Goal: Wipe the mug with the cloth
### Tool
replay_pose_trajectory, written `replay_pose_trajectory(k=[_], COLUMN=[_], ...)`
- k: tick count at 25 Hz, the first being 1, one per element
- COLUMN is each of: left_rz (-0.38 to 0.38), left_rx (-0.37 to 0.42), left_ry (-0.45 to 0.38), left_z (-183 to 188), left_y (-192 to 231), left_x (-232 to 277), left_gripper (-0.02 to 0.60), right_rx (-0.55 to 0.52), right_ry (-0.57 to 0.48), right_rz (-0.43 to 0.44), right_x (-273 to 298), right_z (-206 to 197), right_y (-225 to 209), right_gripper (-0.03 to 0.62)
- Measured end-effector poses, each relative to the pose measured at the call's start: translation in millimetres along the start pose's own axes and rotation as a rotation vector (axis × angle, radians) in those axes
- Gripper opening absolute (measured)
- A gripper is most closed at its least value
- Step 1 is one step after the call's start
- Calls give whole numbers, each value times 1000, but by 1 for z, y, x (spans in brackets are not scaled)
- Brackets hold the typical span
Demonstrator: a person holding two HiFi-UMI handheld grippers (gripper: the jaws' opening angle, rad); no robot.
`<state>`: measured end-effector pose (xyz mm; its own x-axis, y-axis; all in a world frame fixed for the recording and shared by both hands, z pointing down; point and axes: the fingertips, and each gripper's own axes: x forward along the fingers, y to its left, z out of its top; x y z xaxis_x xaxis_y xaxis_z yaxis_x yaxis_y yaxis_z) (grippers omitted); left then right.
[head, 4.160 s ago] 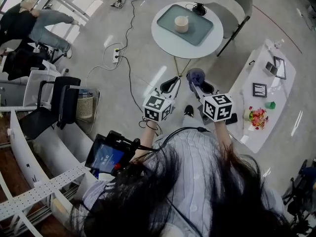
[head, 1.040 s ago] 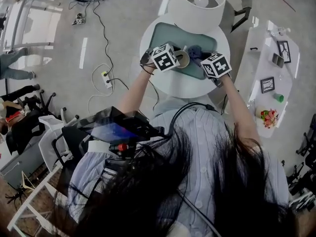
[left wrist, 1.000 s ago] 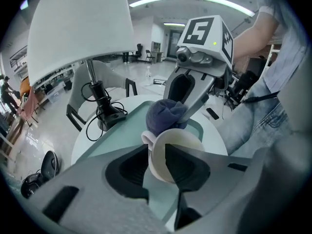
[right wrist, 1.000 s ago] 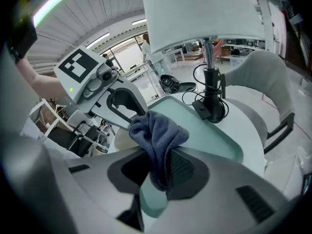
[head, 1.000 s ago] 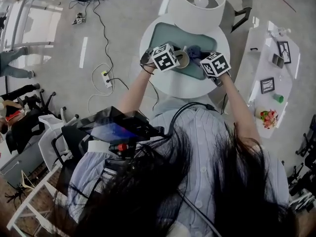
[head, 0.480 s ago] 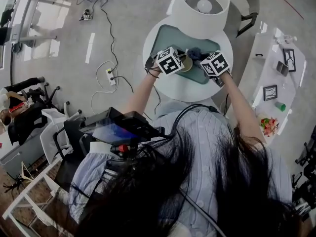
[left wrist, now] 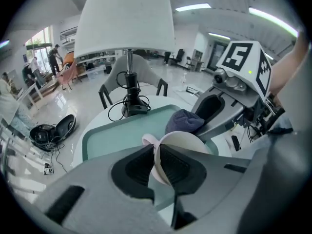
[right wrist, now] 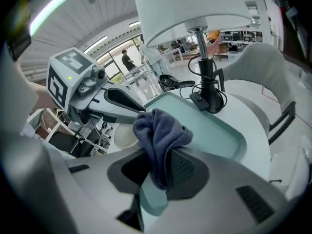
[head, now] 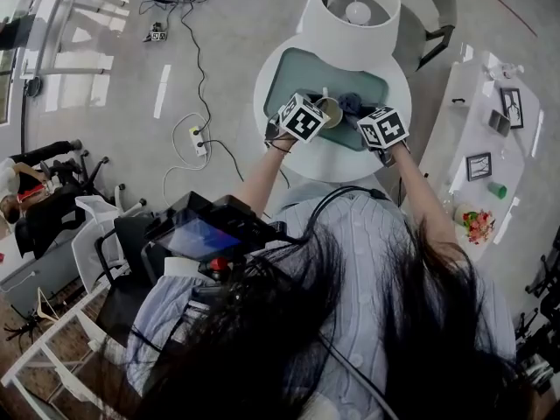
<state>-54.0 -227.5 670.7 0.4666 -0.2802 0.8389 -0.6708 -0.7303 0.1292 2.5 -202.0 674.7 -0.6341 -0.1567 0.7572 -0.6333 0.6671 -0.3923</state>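
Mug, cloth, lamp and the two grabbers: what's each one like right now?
left gripper, shut on the mug
right gripper, shut on the cloth
mug, upright, held by its wall
cloth, bunched up, sticking out of the jaws
lamp, standing upright

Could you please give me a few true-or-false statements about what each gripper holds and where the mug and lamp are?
1. The left gripper is shut on the wall of the mug. True.
2. The right gripper is empty. False: it is shut on the cloth.
3. The mug is over the green tray. True.
4. The lamp stands on the floor. False: it stands on the round table, beyond the tray.
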Motion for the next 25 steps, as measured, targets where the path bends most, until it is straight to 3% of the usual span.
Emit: replay_pose_trajectory(k=[6,12,14,16,22,25], left_rz=[95,180,203,208,133,43], left_rx=[-224,-509,-540,-485,-194,35], left_ry=[-49,-114,-120,-113,-98,-48], left_z=[-2,-8,-9,-8,14,27], left_y=[8,19,19,17,11,6], left_x=[-1,-2,-2,-1,-17,-17], left_gripper=[54,54,55,55,55,55], right_rx=[85,161,184,195,184,180], right_ry=[-42,-86,-94,-97,-90,-87], right_rz=[-49,-84,-83,-81,-72,-70], right_x=[-7,-12,-12,-12,-13,-14], right_z=[-11,-18,-21,-23,-24,-24], right_y=[1,3,5,4,6,5], right_gripper=[94,94,94,94,94,94])
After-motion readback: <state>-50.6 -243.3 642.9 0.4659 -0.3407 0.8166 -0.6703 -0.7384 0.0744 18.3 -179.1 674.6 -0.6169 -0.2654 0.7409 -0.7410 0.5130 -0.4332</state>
